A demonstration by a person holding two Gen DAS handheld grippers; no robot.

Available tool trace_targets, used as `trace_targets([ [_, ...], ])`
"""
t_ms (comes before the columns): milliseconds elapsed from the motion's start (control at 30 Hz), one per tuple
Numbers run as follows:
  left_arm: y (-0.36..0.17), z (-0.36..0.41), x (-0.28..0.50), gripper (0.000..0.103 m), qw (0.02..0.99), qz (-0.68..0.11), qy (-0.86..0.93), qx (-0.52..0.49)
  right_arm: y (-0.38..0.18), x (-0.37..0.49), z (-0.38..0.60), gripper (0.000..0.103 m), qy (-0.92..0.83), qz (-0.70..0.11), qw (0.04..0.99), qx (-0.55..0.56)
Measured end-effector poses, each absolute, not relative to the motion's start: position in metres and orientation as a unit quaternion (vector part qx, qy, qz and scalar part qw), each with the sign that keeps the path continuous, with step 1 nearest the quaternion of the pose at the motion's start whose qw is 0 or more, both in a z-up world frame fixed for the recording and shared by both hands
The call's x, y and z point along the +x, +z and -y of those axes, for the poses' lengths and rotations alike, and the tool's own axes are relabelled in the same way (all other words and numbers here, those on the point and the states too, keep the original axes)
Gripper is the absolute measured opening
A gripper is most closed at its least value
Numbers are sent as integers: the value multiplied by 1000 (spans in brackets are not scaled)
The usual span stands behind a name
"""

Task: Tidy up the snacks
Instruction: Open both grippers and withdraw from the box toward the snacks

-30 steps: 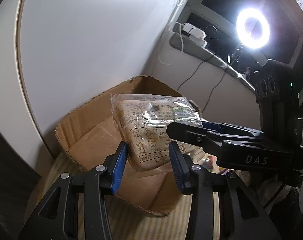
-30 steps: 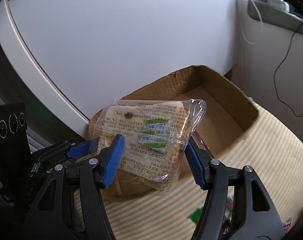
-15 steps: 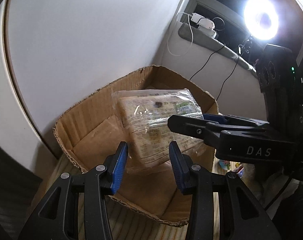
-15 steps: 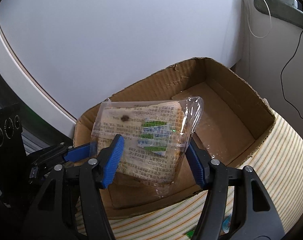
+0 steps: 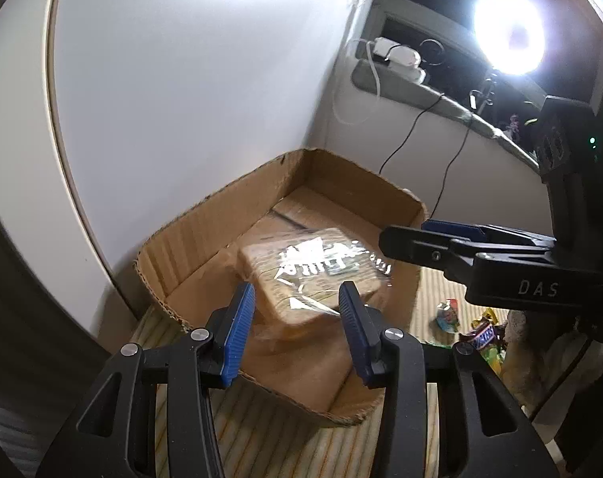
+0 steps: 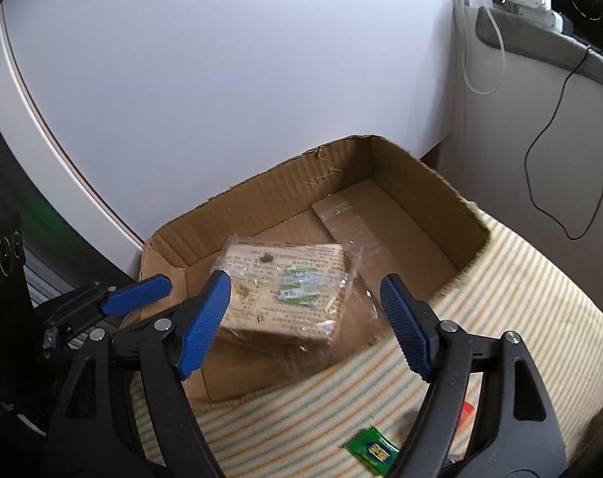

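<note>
Jaws on both grippers are opening. Right gripper [image 6: 305, 310]: pads stand wide, clear of the packet [image 6: 281, 290], nothing pressed between them. Left gripper [image 5: 297, 318]: narrower gap, the packet's near edge looks to sit between the pads; contact there cannot be told, but no squeeze shows on the wrapper.

Packet: clear-wrapped bread slab, inside the box [image 5: 206, 219], near its front-left corner, tilted, apparently not lying flat on the floor yet. Slightly blurred in both views.

Risks, as judged:
- Loose wrapper tail toward the right pad could snag a ribbed pad on withdrawal and drag the packet back out.
- Left pads low near the front wall; pulling back carelessly could catch the cardboard rim and shift the box on the striped cloth [image 6: 520, 298].
- Tilted packet may settle against the wall and waste floor space for the remaining sweets [image 5: 480, 330].
- Grippers sit close; they could knock together.
</note>
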State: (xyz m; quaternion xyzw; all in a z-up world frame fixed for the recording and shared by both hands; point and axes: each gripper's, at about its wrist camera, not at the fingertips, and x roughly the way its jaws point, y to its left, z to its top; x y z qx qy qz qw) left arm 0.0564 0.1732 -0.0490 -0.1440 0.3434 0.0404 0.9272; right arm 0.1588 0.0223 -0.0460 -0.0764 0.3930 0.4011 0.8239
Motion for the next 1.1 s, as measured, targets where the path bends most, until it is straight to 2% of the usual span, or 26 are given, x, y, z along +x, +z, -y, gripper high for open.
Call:
trace_targets([
  [200, -39, -157, 41, 46, 939, -320, 25, -125, -39, 144, 7, 80, 383, -379, 838, -83],
  [533, -38, -108, 32, 46, 938, -327, -30, -109, -31, 110, 99, 80, 319, -358, 875, -62],
  [1100, -62, -23, 37, 46, 912, -378, -135, -87, -76, 82, 230, 80, 186, -397, 898, -11],
])
